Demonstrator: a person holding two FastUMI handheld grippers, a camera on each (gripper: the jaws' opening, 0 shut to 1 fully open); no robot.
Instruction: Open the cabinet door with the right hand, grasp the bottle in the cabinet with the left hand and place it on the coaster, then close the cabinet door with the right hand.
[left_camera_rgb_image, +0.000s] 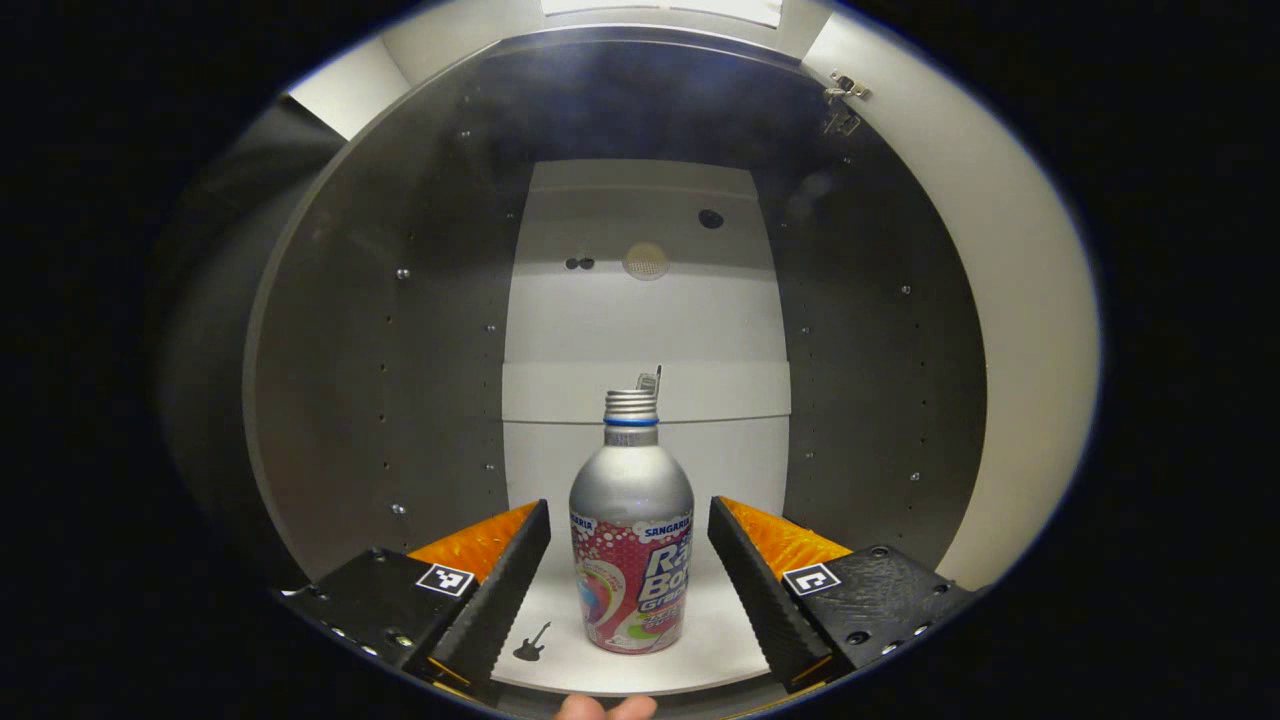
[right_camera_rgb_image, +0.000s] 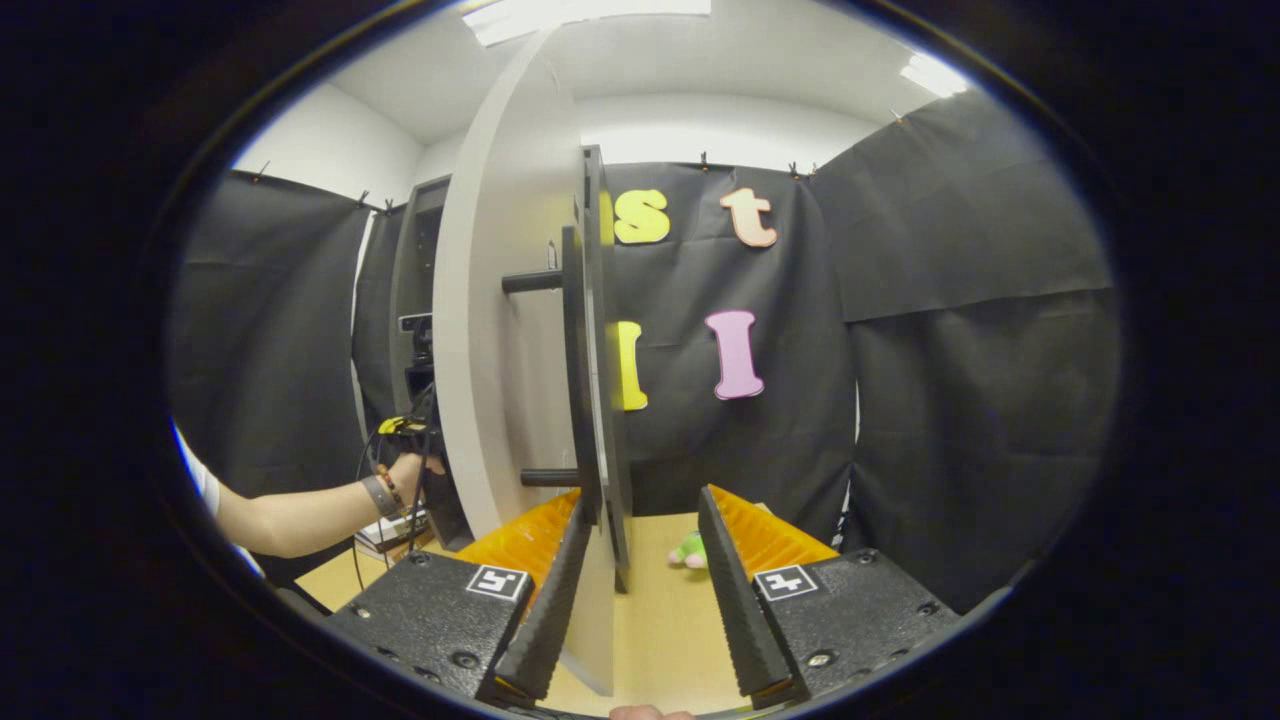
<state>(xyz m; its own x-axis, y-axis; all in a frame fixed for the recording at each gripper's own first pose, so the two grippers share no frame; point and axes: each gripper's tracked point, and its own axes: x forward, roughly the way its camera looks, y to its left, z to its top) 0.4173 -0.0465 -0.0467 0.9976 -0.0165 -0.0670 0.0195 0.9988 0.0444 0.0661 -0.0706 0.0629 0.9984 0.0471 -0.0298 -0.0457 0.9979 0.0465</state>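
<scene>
1. My left gripper (left_camera_rgb_image: 630, 560) is wide open inside the cabinet (left_camera_rgb_image: 400, 330); the bottle (left_camera_rgb_image: 631, 530) stands upright between its fingers, untouched.
2. The bottle sits on the white cabinet shelf (left_camera_rgb_image: 720, 640) at 6 o'clock in the left gripper view.
3. My right gripper (right_camera_rgb_image: 632, 590) is open around the edge of the cabinet door (right_camera_rgb_image: 500, 330) and its handle (right_camera_rgb_image: 590, 340) — gripping nothing.
4. A small green toy (right_camera_rgb_image: 688, 550) lies on the surface (right_camera_rgb_image: 660, 620) beyond, at 6 o'clock — my other hand (right_camera_rgb_image: 405, 475) at 9.
</scene>
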